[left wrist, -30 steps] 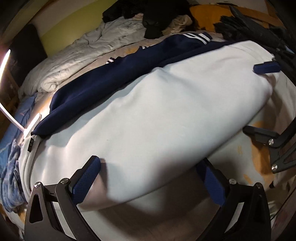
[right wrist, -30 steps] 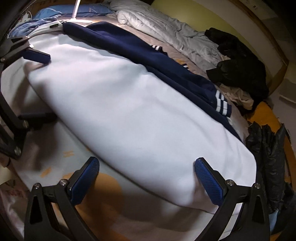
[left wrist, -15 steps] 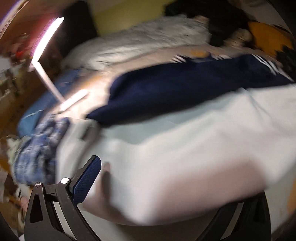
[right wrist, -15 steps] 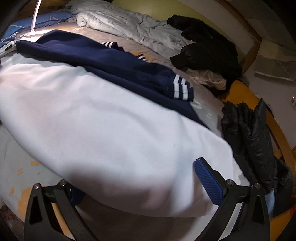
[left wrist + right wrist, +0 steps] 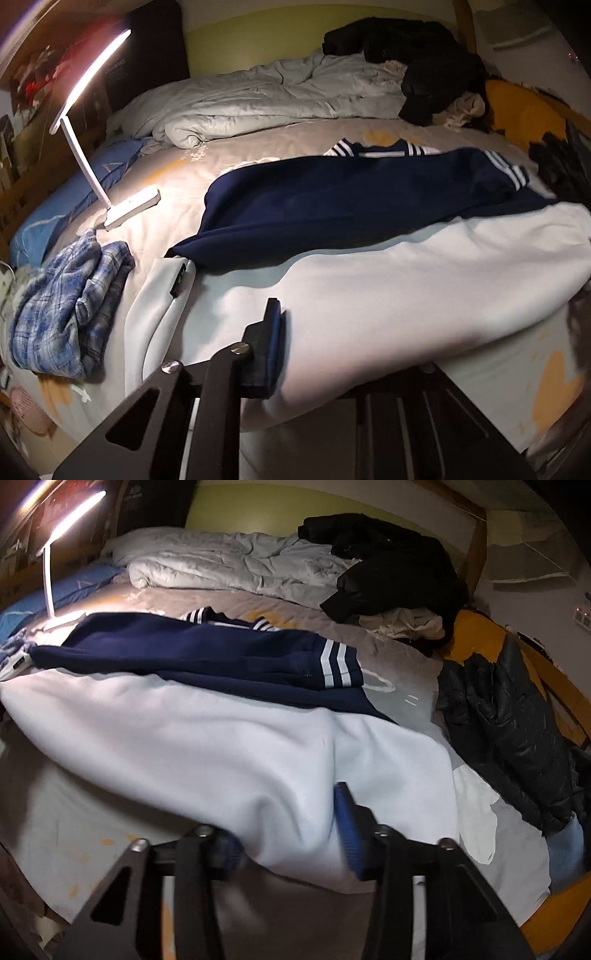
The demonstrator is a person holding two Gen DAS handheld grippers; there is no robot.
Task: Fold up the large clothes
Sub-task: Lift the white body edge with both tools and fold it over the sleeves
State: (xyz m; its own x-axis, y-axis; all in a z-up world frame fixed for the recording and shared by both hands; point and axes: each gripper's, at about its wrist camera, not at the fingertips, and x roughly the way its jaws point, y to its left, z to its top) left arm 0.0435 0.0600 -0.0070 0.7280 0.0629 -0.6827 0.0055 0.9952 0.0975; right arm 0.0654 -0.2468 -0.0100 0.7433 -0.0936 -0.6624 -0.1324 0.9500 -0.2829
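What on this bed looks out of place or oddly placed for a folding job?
A lit desk lamp stands on the bedsheet itself, close beside the navy-and-white garment being folded. A crumpled plaid garment lies heaped near the garment's left end.

wall (image 5: 258,40): painted yellow-green, seen at 12 o'clock
lamp (image 5: 85,122): switched on, stood at 10 o'clock
bed (image 5: 280,136): covered by a grey sheet

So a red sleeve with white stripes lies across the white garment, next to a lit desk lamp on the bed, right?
Not quite: the sleeve with white stripes is navy blue, not red, as the right wrist view shows. It does lie across the far side of the white garment, and the lit desk lamp does stand on the bed.
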